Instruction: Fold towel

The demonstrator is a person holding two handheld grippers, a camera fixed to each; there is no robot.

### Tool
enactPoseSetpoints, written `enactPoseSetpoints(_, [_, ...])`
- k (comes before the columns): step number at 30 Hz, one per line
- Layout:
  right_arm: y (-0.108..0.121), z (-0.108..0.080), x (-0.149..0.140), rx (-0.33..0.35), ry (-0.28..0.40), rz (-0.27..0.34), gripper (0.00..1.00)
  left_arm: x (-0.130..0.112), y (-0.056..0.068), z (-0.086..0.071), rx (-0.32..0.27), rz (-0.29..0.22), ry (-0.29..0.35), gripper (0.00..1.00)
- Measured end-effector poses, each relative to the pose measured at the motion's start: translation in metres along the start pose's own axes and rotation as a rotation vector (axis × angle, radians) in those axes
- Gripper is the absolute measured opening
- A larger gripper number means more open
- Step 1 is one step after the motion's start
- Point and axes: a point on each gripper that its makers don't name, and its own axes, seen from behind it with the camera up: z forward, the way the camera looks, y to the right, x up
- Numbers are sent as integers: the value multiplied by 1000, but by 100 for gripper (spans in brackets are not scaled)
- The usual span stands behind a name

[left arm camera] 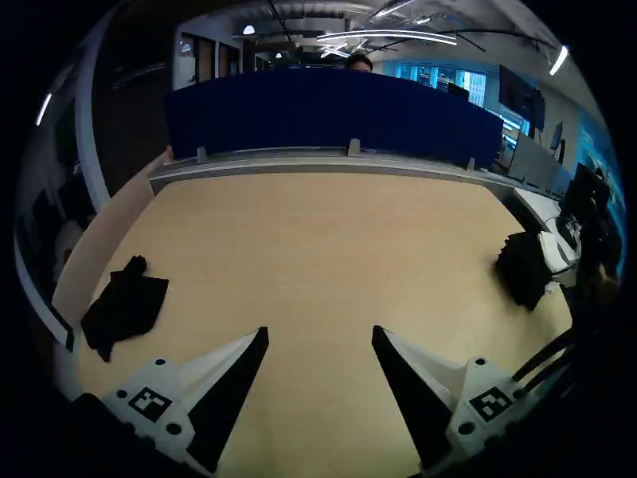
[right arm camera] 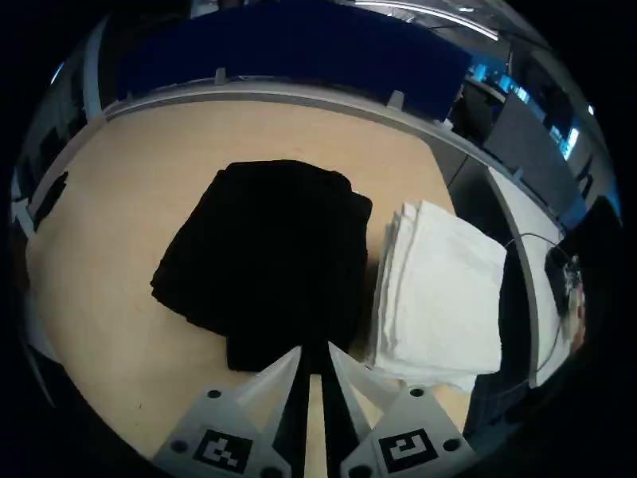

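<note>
The left gripper (left arm camera: 318, 334) hovers over the pale wooden table (left arm camera: 318, 231), its 2 fingers wide apart with nothing between them. A crumpled black cloth (left arm camera: 123, 307) lies near its left. The right gripper (right arm camera: 314, 350) has its jaws almost together at the near edge of the folded black towel (right arm camera: 263, 255); whether they pinch it is unclear. A folded white towel stack (right arm camera: 442, 295) sits just beside.

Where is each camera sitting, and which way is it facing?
Left gripper view: rides the left gripper, facing across the table toward the blue divider; its open fingers show.
Right gripper view: rides the right gripper, looking down on the black towel stack and white towel stack; fingers nearly closed.
Shared: table, divider, both stacks.
</note>
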Motion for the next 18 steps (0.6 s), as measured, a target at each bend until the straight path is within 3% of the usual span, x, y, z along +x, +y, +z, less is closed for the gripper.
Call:
enactPoseSetpoints(6, [1, -7, 6, -19, 21, 2, 14, 4, 1, 0, -2, 2, 9, 97])
enactPoseSetpoints(14, [4, -18, 7, -37, 40, -7, 64, 6, 2, 1, -8, 2, 12, 97])
enactPoseSetpoints(16, [3, -20, 9, -39, 47, -9, 72, 6, 2, 2, -10, 3, 13, 96])
enactPoseSetpoints(18, [1, -22, 11, -41, 55, -11, 90, 6, 2, 2, -11, 3, 14, 97])
